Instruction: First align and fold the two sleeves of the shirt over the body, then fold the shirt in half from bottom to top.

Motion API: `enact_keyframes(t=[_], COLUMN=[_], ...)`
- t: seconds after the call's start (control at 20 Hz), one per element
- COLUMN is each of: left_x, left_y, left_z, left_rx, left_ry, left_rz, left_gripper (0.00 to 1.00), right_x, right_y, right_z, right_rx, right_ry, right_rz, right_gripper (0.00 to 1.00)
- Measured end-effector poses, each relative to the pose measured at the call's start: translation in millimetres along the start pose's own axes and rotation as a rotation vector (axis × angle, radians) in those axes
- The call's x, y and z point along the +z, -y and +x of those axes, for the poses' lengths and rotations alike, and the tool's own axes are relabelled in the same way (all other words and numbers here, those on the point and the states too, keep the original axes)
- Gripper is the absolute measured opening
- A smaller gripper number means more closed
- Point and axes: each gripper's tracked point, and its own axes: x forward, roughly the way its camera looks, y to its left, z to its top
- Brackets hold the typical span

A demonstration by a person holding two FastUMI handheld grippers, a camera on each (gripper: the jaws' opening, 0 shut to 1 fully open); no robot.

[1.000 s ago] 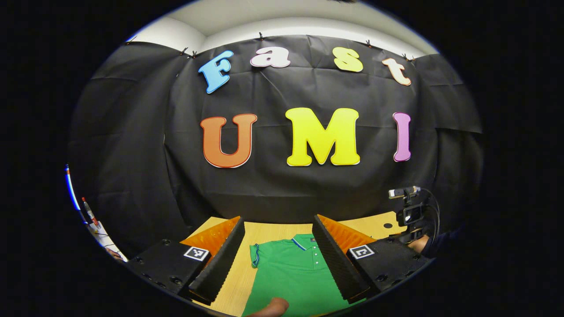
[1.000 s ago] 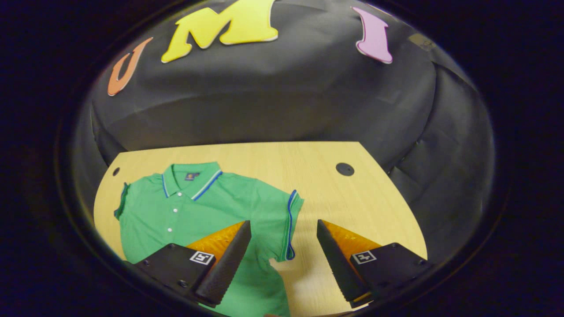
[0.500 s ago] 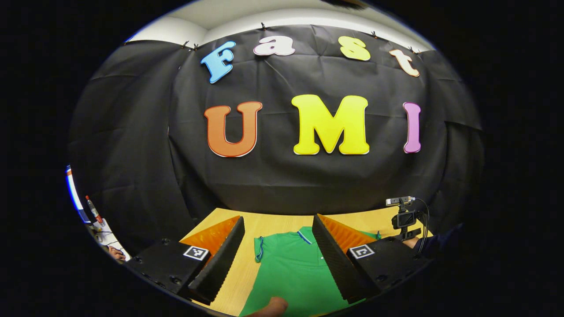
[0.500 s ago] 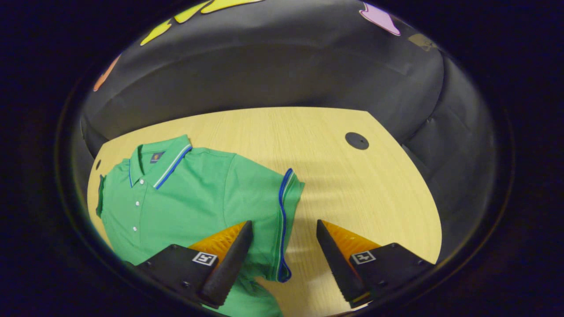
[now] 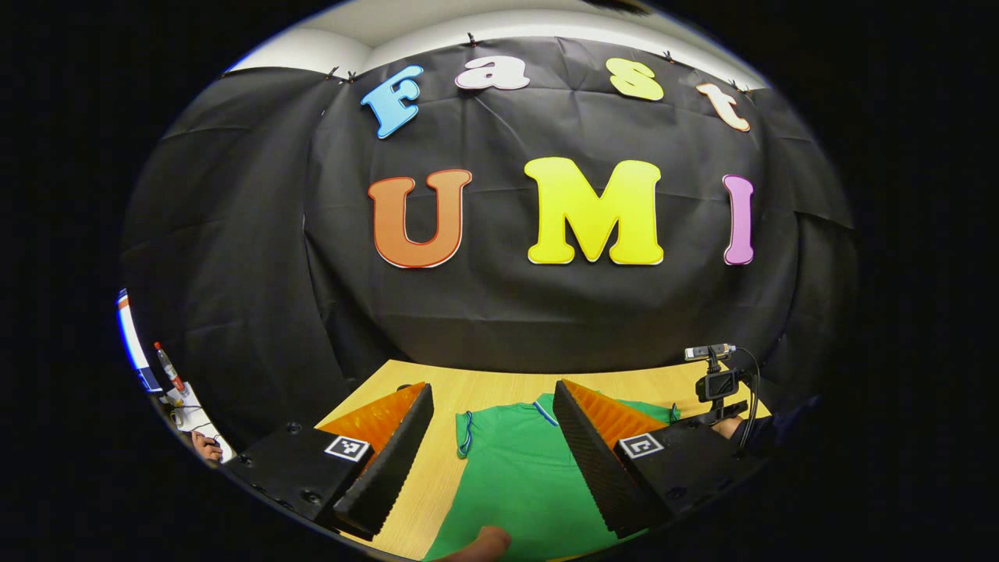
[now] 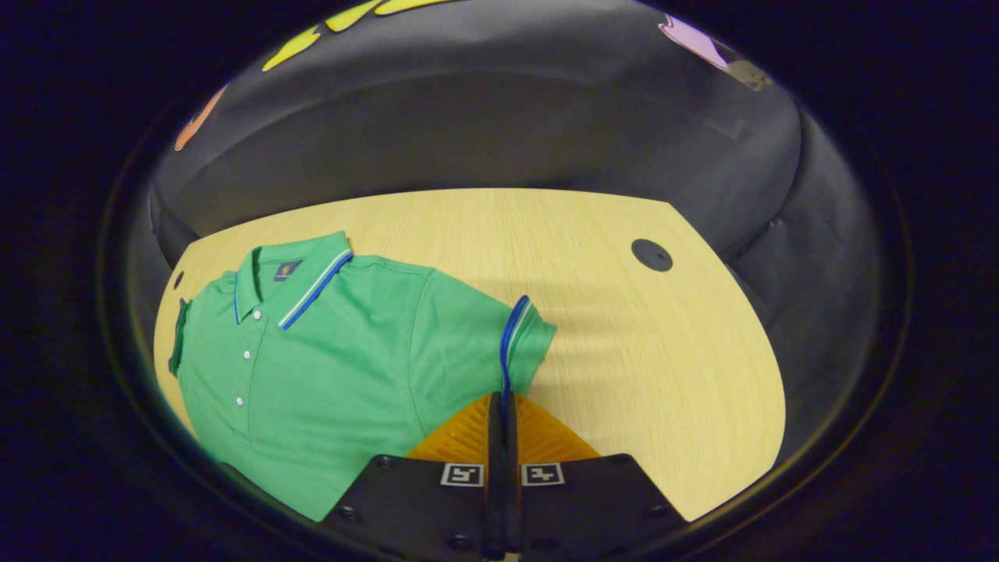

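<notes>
A green polo shirt (image 6: 335, 351) with blue-and-white trim lies face up on the light wooden table (image 6: 624, 351), its collar (image 6: 296, 273) toward the far left. My right gripper (image 6: 502, 406) is shut on the blue-trimmed hem of the near sleeve (image 6: 524, 339), and the fingers meet in a thin line. In the left gripper view the shirt (image 5: 515, 476) lies between and beyond the fingers of my left gripper (image 5: 493, 390), which hangs open above it and holds nothing. The shirt's other sleeve (image 5: 466, 433) lies flat at the left. The right gripper (image 5: 718, 382) and its hand show at the far right.
A black round grommet (image 6: 652, 255) sits in the table at the far right. Black cloth walls close in the table's back and sides. A fingertip (image 5: 484, 542) shows at the bottom edge of the left gripper view. A cluttered surface (image 5: 175, 394) and a hand (image 5: 207, 446) lie far left.
My right gripper has moved down to the sleeve and shut on its blue hem; it was open before. The left gripper has barely shifted and stays open.
</notes>
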Motion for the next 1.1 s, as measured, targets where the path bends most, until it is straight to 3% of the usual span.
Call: enact_keyframes(t=[0.2, 0.55, 1.1], left_x=[-3, -6, -22], left_y=[-10, -32, -78], left_z=[-6, -21, -55], left_rx=[0.014, 0.058, 0.168], left_ry=[-0.007, -0.009, -0.02], left_rz=[-0.009, -0.036, -0.061], left_gripper=[1.0, 1.0, 1.0], right_x=[18, 52, 31], right_y=[0, -51, -137], right_z=[-14, -49, -58], right_rx=[-0.008, 0.082, 0.197], right_ry=[0.062, 0.195, 0.177], right_rz=[-0.02, -0.154, -0.25], right_gripper=[0.0, 0.02, 0.0])
